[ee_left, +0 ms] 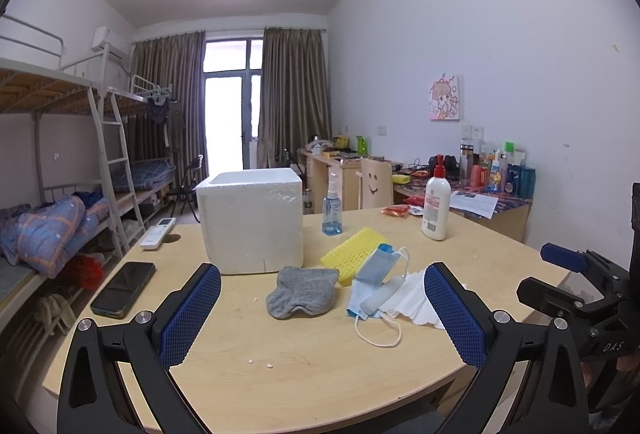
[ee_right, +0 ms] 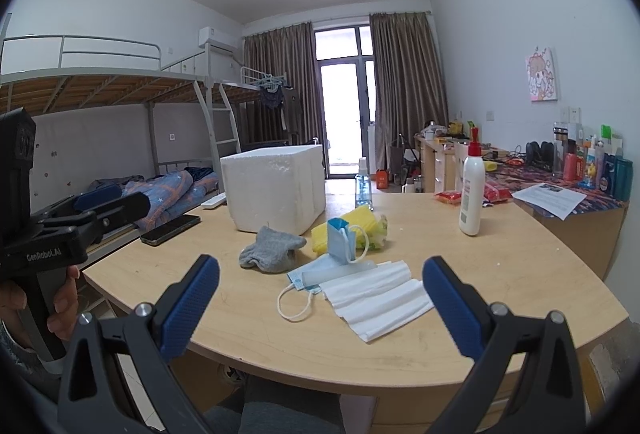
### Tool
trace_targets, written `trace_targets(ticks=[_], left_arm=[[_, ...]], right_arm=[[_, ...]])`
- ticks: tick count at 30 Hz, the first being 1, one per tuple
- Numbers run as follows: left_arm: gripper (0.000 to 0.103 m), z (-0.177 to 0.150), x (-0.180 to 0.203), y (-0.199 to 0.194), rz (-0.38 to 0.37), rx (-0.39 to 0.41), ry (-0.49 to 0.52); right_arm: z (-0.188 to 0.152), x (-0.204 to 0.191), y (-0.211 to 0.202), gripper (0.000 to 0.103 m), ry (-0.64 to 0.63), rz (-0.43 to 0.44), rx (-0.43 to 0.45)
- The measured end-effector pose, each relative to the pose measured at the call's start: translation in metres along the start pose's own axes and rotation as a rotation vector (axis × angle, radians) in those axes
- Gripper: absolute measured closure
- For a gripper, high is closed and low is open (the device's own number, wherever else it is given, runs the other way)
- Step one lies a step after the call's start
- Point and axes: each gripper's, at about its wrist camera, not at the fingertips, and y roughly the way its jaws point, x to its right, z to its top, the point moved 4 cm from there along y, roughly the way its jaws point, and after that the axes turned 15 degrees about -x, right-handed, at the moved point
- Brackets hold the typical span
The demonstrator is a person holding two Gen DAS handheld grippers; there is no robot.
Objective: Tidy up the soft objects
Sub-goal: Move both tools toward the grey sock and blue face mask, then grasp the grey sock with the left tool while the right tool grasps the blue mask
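A grey sock (ee_left: 302, 291) (ee_right: 272, 247) lies crumpled on the wooden table (ee_left: 312, 366) (ee_right: 500, 274), just in front of a white foam box (ee_left: 252, 218) (ee_right: 276, 186). Right of the sock lie a yellow foam net (ee_left: 354, 254) (ee_right: 352, 230), a blue face mask (ee_left: 376, 286) (ee_right: 320, 270) and a white pleated foam sheet (ee_left: 412, 298) (ee_right: 376, 298). My left gripper (ee_left: 322, 308) is open, hovering short of the sock and the mask. My right gripper (ee_right: 320, 304) is open too, above the table's near edge before the mask and sheet.
A black phone (ee_left: 124, 288) (ee_right: 170, 229) and a white remote (ee_left: 158, 232) lie at the left of the table. A blue spray bottle (ee_left: 332, 212) and a white lotion bottle (ee_left: 436, 204) (ee_right: 472, 190) stand behind the soft items. Bunk beds stand at the left, a cluttered desk at the right.
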Motion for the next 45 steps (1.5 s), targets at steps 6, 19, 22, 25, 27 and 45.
trace_targets(ticks=[6,19,22,25,27,45], left_arm=[[0.001,-0.001,-0.004,0.011,0.005,-0.017,0.003],[0.001,-0.005,-0.012,0.057,0.021,-0.114,0.009],[0.001,-0.005,-0.015,0.07,0.017,-0.143,0.003],[0.001,-0.004,-0.016,0.082,0.018,-0.172,0.002],[0.001,-0.004,-0.016,0.09,0.015,-0.189,0.001],[0.007,0.003,-0.029,0.163,-0.004,-0.371,-0.028]], right_arm=[[0.001,0.003,0.006,0.0,0.011,-0.007,-0.016],[0.0,0.011,0.043,0.0,0.026,-0.012,-0.102],[0.0,0.016,0.052,0.0,0.035,-0.02,-0.127],[-0.001,0.02,0.061,0.0,0.048,-0.017,-0.152],[-0.002,0.022,0.067,0.0,0.049,-0.018,-0.17],[0.007,0.044,0.114,0.0,0.085,-0.011,-0.272]])
